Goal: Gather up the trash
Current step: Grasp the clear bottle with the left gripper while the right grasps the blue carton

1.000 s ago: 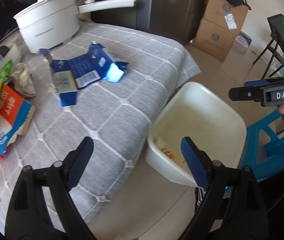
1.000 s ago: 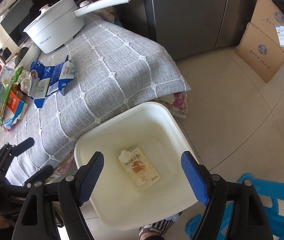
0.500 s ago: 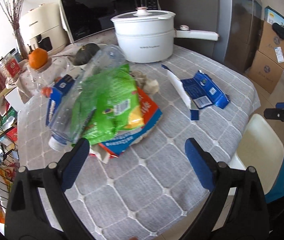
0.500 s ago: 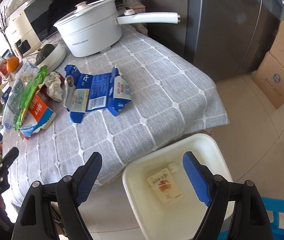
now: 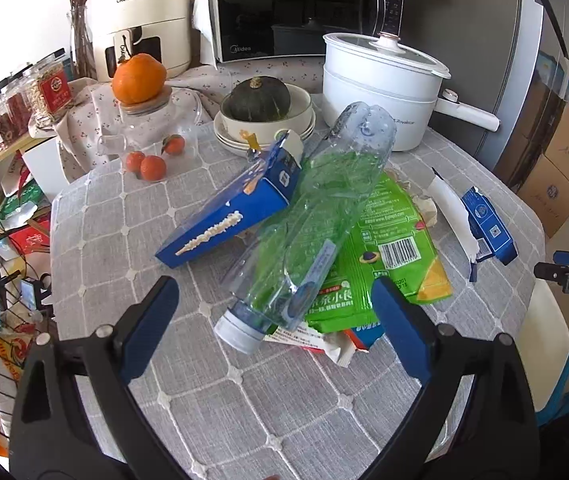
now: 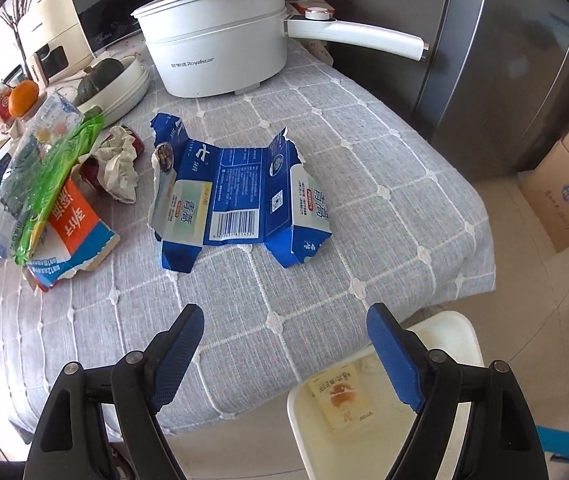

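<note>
Both grippers hang over the grey quilted tablecloth with jaws spread wide and nothing between them. The left gripper faces the main heap of trash: a crushed clear plastic bottle lies slantwise on top, its white cap just ahead of the blue pads, leaning on a blue carton and resting over a green snack bag. The right gripper hovers near the table's edge, facing a flattened blue carton that lies apart from the heap, with a crumpled paper wad beside it. The cream bin sits below the table edge under the right gripper, one small packet already inside. The step in hand looks like a reach for the next piece. The bottle is probably the sensible pick for the left — it is uppermost, so lifting it should disturb nothing. Closing across its body near the cap end, where the plastic is stiffer, would likely hold better than pinching the crumpled middle. For the right, the flat carton offers little to grip; its raised folded end — the flap nearest the bin — seems the best purchase.
</note>
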Available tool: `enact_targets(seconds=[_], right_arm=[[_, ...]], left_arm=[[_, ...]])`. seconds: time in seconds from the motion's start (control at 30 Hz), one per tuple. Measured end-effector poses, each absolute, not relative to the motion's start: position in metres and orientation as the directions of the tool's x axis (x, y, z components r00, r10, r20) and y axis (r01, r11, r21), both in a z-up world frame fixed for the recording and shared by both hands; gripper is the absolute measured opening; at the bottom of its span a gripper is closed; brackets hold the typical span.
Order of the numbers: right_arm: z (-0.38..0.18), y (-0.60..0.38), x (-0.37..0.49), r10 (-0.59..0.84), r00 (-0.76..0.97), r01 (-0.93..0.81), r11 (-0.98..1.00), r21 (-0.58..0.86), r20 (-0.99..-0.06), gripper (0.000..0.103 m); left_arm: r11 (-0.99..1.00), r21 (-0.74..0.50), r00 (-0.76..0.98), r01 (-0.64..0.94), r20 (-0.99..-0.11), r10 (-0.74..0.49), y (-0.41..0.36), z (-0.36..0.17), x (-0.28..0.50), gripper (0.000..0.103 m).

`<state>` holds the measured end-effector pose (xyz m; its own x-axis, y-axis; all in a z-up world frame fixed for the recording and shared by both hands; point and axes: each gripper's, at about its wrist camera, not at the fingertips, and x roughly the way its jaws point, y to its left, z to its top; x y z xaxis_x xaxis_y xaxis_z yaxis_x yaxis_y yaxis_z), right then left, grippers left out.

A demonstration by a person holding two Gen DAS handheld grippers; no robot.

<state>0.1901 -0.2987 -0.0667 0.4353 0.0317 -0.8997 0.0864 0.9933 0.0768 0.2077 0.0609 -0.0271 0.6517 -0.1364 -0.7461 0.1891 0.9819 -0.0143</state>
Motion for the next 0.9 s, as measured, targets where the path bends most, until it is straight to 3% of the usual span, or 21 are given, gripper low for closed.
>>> enact_targets(seconds=[0.23, 0.57, 0.9], right_arm=[[-0.067, -0.298, 0.212, 0.039, 0.459, 0.121, 0.987, 0.106, -0.888, 0.085], [-0.085, -0.310, 0.234, 0.010, 0.468, 0.139, 0.987, 0.085, -0.884, 0.085], [-0.108, -0.311, 0.252, 0.069, 0.458, 0.153, 0.976, 0.155, -0.886, 0.085]], left_arm=[[0.962, -0.131, 0.588, 0.239, -0.769, -0.250, 0.060, -0.046, 0.233, 0.096], [0.913, -0.294, 0.466, 0.281, -0.790, -0.398, 0.048, -0.050, 0.219, 0.082], [0.951, -0.238, 0.555, 0.199, -0.772, -0.309, 0.034, -0.049, 0.229, 0.082]])
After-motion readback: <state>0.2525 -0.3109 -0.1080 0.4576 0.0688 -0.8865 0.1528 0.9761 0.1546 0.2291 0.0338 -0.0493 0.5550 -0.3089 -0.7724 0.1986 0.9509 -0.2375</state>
